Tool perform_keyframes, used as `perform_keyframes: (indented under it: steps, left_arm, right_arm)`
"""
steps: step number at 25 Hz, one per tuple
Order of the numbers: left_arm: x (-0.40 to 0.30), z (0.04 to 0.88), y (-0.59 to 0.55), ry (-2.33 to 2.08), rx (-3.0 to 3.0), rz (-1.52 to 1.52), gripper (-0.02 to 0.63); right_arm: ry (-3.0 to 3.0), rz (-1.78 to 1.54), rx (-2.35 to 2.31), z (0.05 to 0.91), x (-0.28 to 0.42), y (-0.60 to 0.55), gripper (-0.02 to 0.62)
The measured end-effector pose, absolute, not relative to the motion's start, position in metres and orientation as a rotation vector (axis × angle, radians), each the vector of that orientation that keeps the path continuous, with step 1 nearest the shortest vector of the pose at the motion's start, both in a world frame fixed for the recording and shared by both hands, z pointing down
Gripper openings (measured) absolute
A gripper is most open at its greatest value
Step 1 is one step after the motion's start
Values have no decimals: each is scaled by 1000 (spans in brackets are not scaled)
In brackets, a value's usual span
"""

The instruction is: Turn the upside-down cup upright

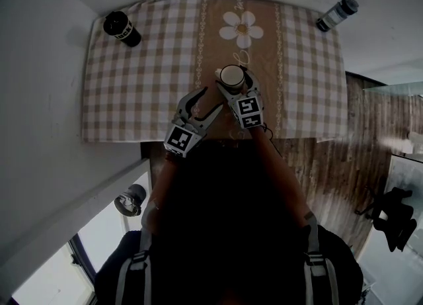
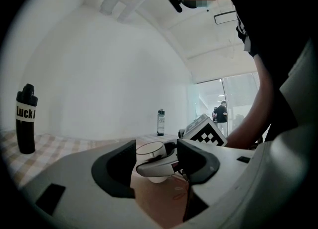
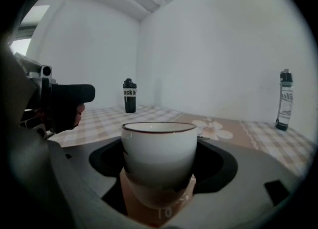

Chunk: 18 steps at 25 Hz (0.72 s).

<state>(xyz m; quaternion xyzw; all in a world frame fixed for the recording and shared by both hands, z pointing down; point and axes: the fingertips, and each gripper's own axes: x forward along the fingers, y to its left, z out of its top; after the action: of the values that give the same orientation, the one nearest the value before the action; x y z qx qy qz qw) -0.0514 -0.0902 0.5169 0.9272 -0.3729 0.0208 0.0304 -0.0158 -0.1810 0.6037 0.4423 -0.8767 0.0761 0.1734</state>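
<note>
We saw the cup [image 3: 159, 153] standing mouth-up between the jaws of the right gripper [image 1: 236, 87], with the pads pressed on both its sides. It was a small white cup with a thin dark-brown rim, and its wall curved in toward the base. It was over the tan middle strip of the checked tablecloth [image 1: 132, 85], near the front edge; we could not tell whether its base touched the cloth. The left gripper [image 1: 210, 100] was just beside it, jaws partly apart and gripping nothing.
</note>
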Motion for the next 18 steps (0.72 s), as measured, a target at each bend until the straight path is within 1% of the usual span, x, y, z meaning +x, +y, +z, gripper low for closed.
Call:
perform_keyframes:
  steps: [18]
  left_arm:
    - [-38,521,-79,-1086,2882,86,252]
  right_arm:
    - [-2445,267,1251,613,1,-163,407]
